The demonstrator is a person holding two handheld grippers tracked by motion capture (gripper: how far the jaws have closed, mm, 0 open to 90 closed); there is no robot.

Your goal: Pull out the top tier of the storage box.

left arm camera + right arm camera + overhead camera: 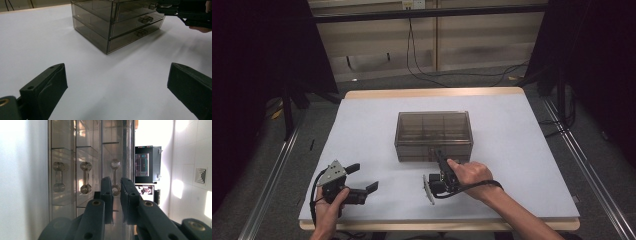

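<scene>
Resting near the left front corner of the white table, the left gripper had its jaws spread wide and held nothing. A smoked-plastic drawer cabinet stood at mid-table, to its right and farther off. The right gripper, jaws nearly pressed together, reached the cabinet's near face at the top drawer handle; whether it pinched the handle could not be told.

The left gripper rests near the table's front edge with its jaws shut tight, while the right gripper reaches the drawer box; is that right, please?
Not quite: the left gripper has its jaws spread wide apart with nothing between them, as the left gripper view shows. The rest holds: it sits near the front edge, and the right gripper is at the drawer box.
</scene>
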